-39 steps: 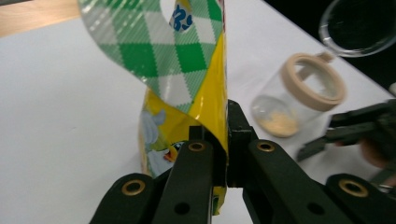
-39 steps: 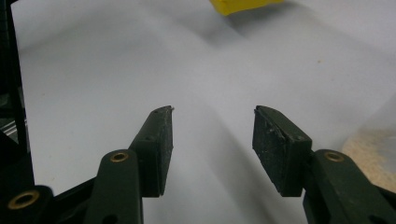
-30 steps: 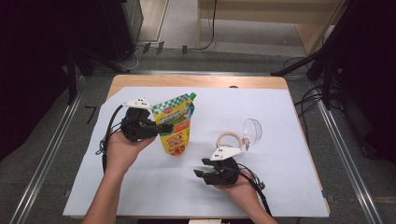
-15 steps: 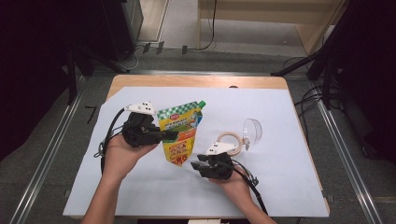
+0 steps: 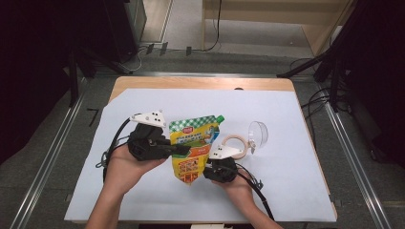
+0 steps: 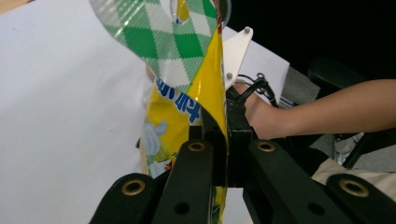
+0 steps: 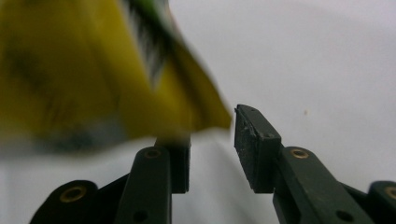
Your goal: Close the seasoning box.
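Since a second ago, the left gripper point(image 5: 179, 150) has been lifting the yellow-and-green pouch point(image 5: 195, 149) and swinging it toward the right gripper point(image 5: 206, 172), which has come in under its lower corner. Its jaws have just been closing, yet in the right gripper view they are standing apart, with the pouch's bottom corner point(image 7: 205, 114) hanging just above the gap and nothing pressed between the pads. The left jaws are pinching the pouch's side edge point(image 6: 212, 126) flat between them, so the pouch is hanging upright above the white-covered tabletop point(image 5: 286, 157).

One risk is that the right jaws are closing on air: the corner is sitting high and toward the left pad, so they may be missing the film. Another is that the thin edge grip is letting the slick pouch twist or slide. A tape ring point(image 5: 235, 143) and a clear cup point(image 5: 258, 133) are lying near the right hand and could be getting knocked.
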Demonstrator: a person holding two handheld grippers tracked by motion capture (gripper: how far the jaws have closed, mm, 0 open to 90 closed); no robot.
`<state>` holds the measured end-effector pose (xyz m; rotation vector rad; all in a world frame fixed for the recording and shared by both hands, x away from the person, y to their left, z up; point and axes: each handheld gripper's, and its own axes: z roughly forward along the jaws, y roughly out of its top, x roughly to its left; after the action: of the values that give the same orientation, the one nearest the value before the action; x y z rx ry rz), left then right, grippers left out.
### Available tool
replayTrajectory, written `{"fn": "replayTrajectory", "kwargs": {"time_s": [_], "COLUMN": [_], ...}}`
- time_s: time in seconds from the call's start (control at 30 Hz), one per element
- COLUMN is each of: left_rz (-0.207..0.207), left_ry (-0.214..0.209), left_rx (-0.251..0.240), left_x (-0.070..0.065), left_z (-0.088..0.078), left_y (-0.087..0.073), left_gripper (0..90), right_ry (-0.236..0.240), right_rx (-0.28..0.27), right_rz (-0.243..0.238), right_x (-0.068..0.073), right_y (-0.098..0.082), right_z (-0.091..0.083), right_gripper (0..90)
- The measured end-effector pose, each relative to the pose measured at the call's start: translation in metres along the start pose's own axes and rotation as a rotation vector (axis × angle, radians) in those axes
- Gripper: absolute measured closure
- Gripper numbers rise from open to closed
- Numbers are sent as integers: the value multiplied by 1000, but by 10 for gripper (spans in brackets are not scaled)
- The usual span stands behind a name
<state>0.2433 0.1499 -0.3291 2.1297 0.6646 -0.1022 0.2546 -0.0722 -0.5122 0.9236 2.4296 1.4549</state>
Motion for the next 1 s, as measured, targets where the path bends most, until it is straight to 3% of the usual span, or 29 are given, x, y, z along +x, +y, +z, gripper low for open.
{"fn": "replayTrajectory", "kwargs": {"time_s": [0.1,0.23,0.37,0.5,0.87,1.0], "left_rz": [-15,-51,-69,-80,-73,-68], "left_ry": [25,25,86,94,107,131], "left_rx": [-4,-25,-38,-31,-20,-9], "left_x": [2,9,14,16,13,11], "left_z": [-1,-3,-4,2,24,35], "left_y": [-2,-4,-5,-6,-4,-3], "left_gripper": [900,900,900,900,847,792], "right_ry": [11,-16,6,24,114,140], "right_rx": [-30,-43,-47,-25,-4,-4], "right_rz": [-10,-123,-157,-210,-187,-180], "right_x": [2,10,17,29,47,52], "right_y": [1,2,1,-1,0,0], "right_z": [-2,-5,-6,-4,-3,-5], "right_gripper": [707,719,722,733,734,726]}}
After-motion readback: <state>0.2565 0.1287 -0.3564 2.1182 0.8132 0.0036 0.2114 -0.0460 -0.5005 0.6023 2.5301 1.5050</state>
